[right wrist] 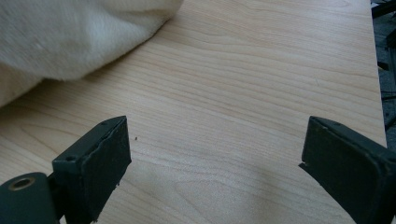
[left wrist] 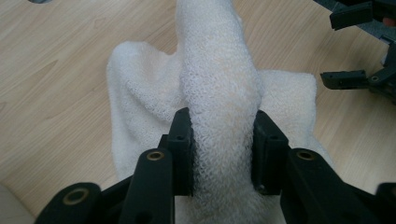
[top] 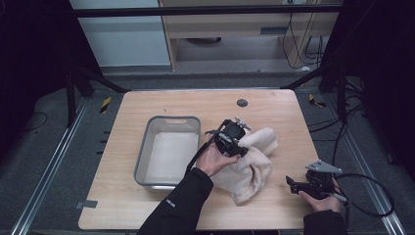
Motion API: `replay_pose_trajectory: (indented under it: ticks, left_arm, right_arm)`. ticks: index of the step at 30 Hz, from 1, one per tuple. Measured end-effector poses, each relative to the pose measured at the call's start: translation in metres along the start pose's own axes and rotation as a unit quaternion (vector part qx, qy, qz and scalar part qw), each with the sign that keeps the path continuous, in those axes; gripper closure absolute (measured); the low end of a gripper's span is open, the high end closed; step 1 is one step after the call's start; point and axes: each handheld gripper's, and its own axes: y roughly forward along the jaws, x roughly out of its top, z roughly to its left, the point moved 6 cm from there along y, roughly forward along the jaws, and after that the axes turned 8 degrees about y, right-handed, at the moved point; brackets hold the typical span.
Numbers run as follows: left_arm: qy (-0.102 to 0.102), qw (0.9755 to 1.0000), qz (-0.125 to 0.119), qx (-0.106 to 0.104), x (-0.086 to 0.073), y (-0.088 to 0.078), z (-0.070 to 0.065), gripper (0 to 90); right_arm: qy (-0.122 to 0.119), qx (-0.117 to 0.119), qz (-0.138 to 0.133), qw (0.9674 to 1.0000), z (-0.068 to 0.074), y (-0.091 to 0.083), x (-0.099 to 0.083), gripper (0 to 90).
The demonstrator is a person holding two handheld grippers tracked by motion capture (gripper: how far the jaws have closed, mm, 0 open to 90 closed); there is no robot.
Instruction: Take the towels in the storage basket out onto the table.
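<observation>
Towel [top: 247, 161] is the thing being handled: a cream terry cloth lying bunched on the right half of the wooden desk [top: 147, 105], just beside the grey plastic tub [top: 142, 152], whose bottom appears to be lined with something pale. A raised fold of the towel [left wrist: 219, 93] is seen between the jaws of the left tongs [left wrist: 222, 151] in the left gripper view, with both black pads lying against the cloth on either side; the fold is judged to be pinched, though only lightly, since the cloth bulges thick between them. In the high view the left tongs [top: 234, 138] are held over the upper part of the heap, the hand [top: 213, 159] and dark sleeve coming in from below. The right tongs [top: 298, 185] are kept near the desk's front right corner, well apart from the tub and a little to the right of the towel; in the right gripper view their jaws [right wrist: 215, 163] are spread wide over bare wood, with the edge of the towel [right wrist: 79, 37] lying ahead and nothing between them. The step in hand is judged to be the taking hold of the towel by one fold. A firm hold on that fold would be called for next, and very likely a second hold by the right tongs on a free edge, so that the cloth can be lifted or spread without slipping; whether it is meant for the tub cannot be told
</observation>
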Motion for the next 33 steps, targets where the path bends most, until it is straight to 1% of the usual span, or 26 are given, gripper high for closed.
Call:
replay_pose_trajectory:
  ticks: [3, 5, 6, 8, 9, 10, 12, 13, 14, 15, 16, 17, 20, 25, 28, 30, 33]
  left_arm:
    - [-0.003, 1.0000, -0.004, -0.002, -0.005, 0.008, -0.002, 62.6]
    - [-0.002, 1.0000, -0.006, -0.001, -0.007, 0.011, -0.002, 55.9]
    - [-0.003, 1.0000, -0.004, 0.000, -0.008, 0.012, -0.002, 55.9]
    - [-0.001, 1.0000, 0.003, 0.003, -0.009, 0.014, -0.003, 50.1]
    - [-0.001, 1.0000, 0.003, 0.004, -0.010, 0.015, -0.003, 50.1]
    - [0.001, 1.0000, 0.004, 0.004, -0.010, 0.016, -0.003, 44.9]
    - [0.003, 0.9999, 0.008, 0.006, -0.012, 0.017, -0.003, 40.2]
    - [0.002, 0.9999, 0.009, 0.005, -0.012, 0.018, -0.003, 40.2]
    - [0.003, 0.9999, 0.012, 0.004, -0.013, 0.019, -0.003, 34.9]
    - [0.003, 0.9999, 0.013, 0.004, -0.013, 0.019, -0.003, 34.9]
    - [0.002, 0.9999, 0.012, 0.004, -0.013, 0.019, -0.003, 32.7]
    - [0.003, 0.9999, 0.010, 0.005, -0.013, 0.018, -0.003, 32.7]
    - [-0.001, 1.0000, 0.001, 0.000, -0.012, 0.013, -0.004, 28.3]
    - [0.001, 1.0000, -0.008, -0.003, -0.010, 0.002, -0.006, 24.7]
    - [0.003, 0.9999, -0.017, 0.000, -0.008, -0.008, -0.006, 23.3]
    - [0.001, 0.9996, -0.027, 0.002, -0.006, -0.015, -0.005, 22.8]
    - [-0.003, 0.9992, -0.040, -0.003, -0.005, -0.027, -0.003, 22.2]
  right_arm:
    - [0.000, 0.000, -0.001, 1.0000, 0.000, 0.000, 0.000, 7.8]
    - [-0.001, -0.001, 0.001, 1.0000, 0.000, 0.000, 0.000, 7.6]
    - [-0.001, -0.002, 0.002, 1.0000, 0.000, 0.001, 0.000, 7.5]
    - [-0.002, -0.002, 0.003, 1.0000, 0.000, 0.001, 0.000, 7.2]
    - [-0.002, -0.002, 0.003, 1.0000, 0.000, 0.001, 0.000, 7.2]
    - [-0.001, -0.002, 0.003, 1.0000, 0.000, 0.001, 0.000, 7.1]
    - [-0.002, -0.003, 0.003, 1.0000, 0.000, 0.001, -0.001, 7.0]
    - [-0.003, -0.003, 0.003, 1.0000, 0.000, 0.001, -0.001, 6.9]
    - [-0.001, -0.003, 0.003, 1.0000, 0.000, 0.001, -0.001, 6.8]
    - [-0.001, -0.003, 0.003, 1.0000, 0.000, 0.001, -0.001, 6.8]
    - [-0.002, -0.003, 0.003, 1.0000, 0.000, 0.001, -0.001, 6.6]
    - [-0.002, -0.003, 0.003, 1.0000, 0.000, 0.001, -0.001, 6.6]
    - [0.000, -0.002, 0.003, 1.0000, 0.000, 0.002, -0.001, 6.3]
    - [0.002, -0.002, 0.002, 1.0000, 0.000, 0.002, 0.000, 6.1]
    - [0.005, -0.002, 0.003, 1.0000, 0.001, 0.002, 0.000, 6.1]
    - [0.005, -0.001, 0.002, 1.0000, 0.000, 0.001, 0.000, 6.1]
    - [0.007, 0.000, 0.002, 1.0000, 0.000, 0.001, 0.000, 6.1]
